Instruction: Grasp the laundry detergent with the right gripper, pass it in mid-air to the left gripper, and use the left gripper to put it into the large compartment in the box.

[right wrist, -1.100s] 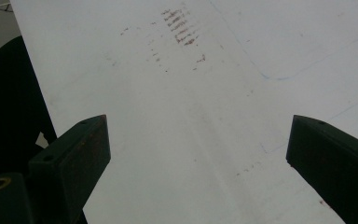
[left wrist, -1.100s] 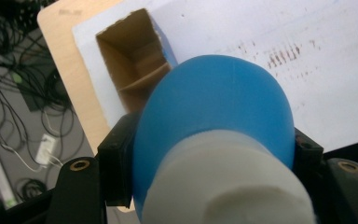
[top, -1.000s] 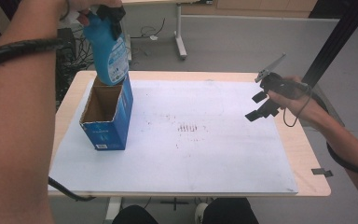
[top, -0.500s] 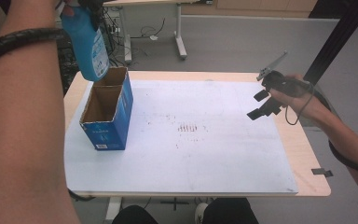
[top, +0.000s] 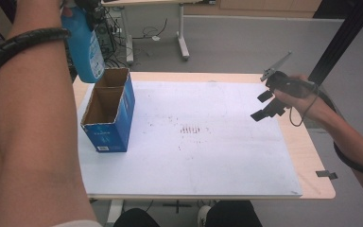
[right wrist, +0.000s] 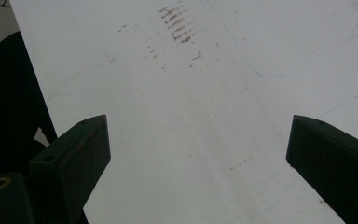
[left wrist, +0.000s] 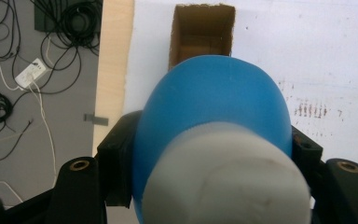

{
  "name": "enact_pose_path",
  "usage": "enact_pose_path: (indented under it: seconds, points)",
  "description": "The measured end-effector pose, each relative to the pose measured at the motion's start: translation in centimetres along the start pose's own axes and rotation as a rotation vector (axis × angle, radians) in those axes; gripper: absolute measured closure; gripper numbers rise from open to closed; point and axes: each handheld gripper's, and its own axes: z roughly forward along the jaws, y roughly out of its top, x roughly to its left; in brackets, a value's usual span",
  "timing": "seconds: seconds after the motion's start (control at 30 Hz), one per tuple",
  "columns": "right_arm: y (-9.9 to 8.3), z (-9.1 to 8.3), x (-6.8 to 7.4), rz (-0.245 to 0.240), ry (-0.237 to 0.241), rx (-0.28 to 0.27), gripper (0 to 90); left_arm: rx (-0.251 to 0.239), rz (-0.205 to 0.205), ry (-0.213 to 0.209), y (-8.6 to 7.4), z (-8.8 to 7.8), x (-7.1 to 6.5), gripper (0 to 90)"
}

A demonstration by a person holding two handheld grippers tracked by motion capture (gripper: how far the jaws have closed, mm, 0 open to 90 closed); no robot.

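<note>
left gripper (left wrist: 205, 158) clamped on blue bottle (top: 84, 47), held above cardboard box (top: 108, 111); right gripper (right wrist: 198, 154) wide open, empty, over worktop (top: 227, 142)

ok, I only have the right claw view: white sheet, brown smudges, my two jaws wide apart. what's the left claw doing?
Observer: The left claw is shut on a blue bottle with a white cap, held up in the air above the table's far left corner.
Operator: anything under it?
Observer: A blue cardboard box, open at the top, stands on the white sheet near its left edge. The bottle hangs just beyond the box's far end, not inside it.
Operator: is the box empty?
Observer: The left claw view looks down into its far part and shows bare cardboard there; the bottle hides the rest.
</note>
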Motion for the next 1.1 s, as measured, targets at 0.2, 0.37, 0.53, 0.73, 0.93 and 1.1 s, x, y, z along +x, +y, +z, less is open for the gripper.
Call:
enact_pose_path:
  seconds: [0.2, 0.37, 0.53, 0.73, 0.93, 1.1]
  points:
    - [0.1, 0.1, 0.0, -0.002, 0.005, -0.002, 6.2, 0.0, 0.0, -0.011, 0.1, 0.7, 0.1, 36.0]
    - [0.1, 0.3, 0.0, -0.003, 0.009, 0.001, 6.2, 0.004, -0.001, -0.02, 0.1, 1.6, 0.3, 36.1]
    - [0.1, 0.5, 0.0, -0.005, 0.013, 0.006, 6.2, 0.015, 0.0, -0.026, 0.0, 2.7, 0.5, 36.0]
    - [0.1, 0.6, 0.0, -0.005, 0.018, 0.011, 6.2, 0.039, -0.01, -0.034, -0.1, 4.6, 0.8, 36.0]
    - [0.1, 1.0, 0.2, -0.007, 0.024, 0.022, 6.2, 0.058, -0.019, -0.046, -0.2, 6.5, 1.0, 36.1]
    - [0.2, 1.1, 0.2, -0.007, 0.027, 0.024, 6.2, 0.071, -0.022, -0.046, -0.3, 8.0, 1.2, 36.1]
